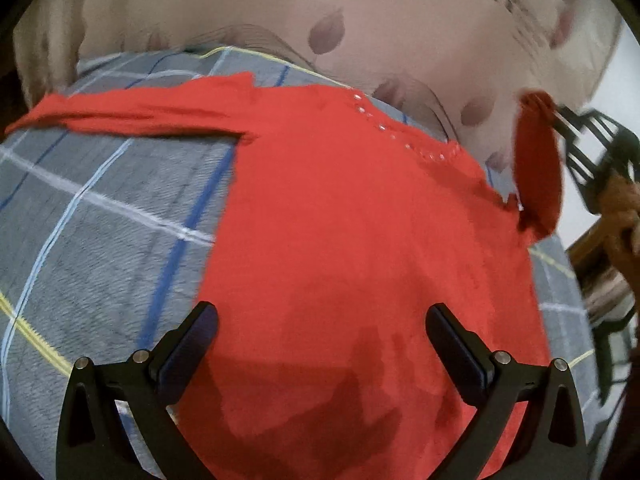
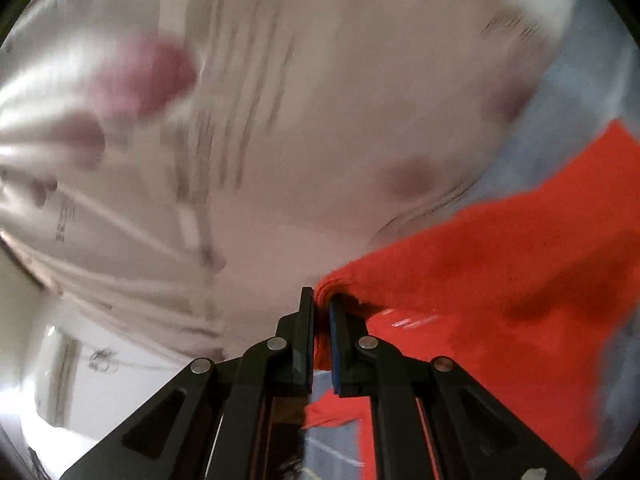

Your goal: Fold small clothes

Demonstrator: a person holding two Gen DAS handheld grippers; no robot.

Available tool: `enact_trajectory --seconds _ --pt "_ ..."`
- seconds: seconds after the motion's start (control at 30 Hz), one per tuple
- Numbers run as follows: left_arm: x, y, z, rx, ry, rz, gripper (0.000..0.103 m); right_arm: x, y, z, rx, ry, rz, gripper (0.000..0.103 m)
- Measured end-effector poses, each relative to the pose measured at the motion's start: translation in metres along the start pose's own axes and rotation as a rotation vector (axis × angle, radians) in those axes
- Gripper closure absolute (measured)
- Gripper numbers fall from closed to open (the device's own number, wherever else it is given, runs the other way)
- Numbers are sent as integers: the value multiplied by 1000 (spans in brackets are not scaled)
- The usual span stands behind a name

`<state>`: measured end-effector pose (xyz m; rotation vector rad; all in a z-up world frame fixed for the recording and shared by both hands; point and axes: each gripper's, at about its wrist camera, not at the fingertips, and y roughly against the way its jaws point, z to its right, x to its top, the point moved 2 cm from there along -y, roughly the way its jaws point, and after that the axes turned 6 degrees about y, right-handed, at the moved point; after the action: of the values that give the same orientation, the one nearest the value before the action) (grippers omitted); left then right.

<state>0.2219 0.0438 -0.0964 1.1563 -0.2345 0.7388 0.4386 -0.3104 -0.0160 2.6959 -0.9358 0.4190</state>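
A red long-sleeved top (image 1: 352, 220) lies spread on a grey checked bedspread (image 1: 100, 208). Its left sleeve (image 1: 132, 114) stretches flat to the left. My left gripper (image 1: 322, 316) is open and empty, its jaws wide apart just above the top's lower part. My right gripper (image 2: 321, 300) is shut on the red top's right sleeve (image 2: 500, 264) and holds it lifted off the bed. In the left wrist view that sleeve (image 1: 536, 164) hangs from the right gripper (image 1: 560, 118) at the far right.
A pale curtain with mauve leaf prints (image 1: 320, 20) hangs behind the bed and fills most of the right wrist view (image 2: 280, 120). Dark wooden furniture (image 1: 600, 248) stands at the bed's right side.
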Motion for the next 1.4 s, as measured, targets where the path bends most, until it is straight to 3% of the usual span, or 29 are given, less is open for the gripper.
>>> enact_trajectory --seconds 0.17,0.27,0.4,0.57,0.67,0.73,0.83,0.97,1.1,1.23,1.3,1.33,1.4 --pt "15 27 -23 53 -36 94 0 -64 -120 -19 84 -44 -142 95" --pt "20 36 -32 96 -82 136 0 -104 -169 -13 73 -68 -210 95" --pt "21 33 -48 95 -83 124 0 -146 -214 11 7 -107 -261 95" --pt "27 26 -64 62 -35 95 0 -171 -228 35 -62 -91 -330 92" --pt "45 26 -67 -11 1 79 0 -180 -218 58 -73 -140 -407 81" --pt "60 25 -66 -66 1 66 0 -179 -197 55 -68 -101 -419 72" --pt "86 11 -52 -140 2 10 0 -173 -154 50 -94 -6 -369 48" --pt "123 -17 -35 -220 38 -33 0 -148 -77 54 -202 111 -292 45" --pt "160 -61 -21 -233 100 -95 0 -119 -16 59 -324 219 -206 38" --pt "182 -105 -23 -214 204 -171 0 -98 32 81 -308 194 -124 29" --pt "186 -122 -25 -167 226 -197 1 -97 44 95 -278 174 -109 33" --pt "187 -127 -26 -148 239 -186 4 -98 49 94 -265 192 -101 33" --pt "191 -123 -26 -133 239 -94 23 -102 49 92 -268 230 -102 33"
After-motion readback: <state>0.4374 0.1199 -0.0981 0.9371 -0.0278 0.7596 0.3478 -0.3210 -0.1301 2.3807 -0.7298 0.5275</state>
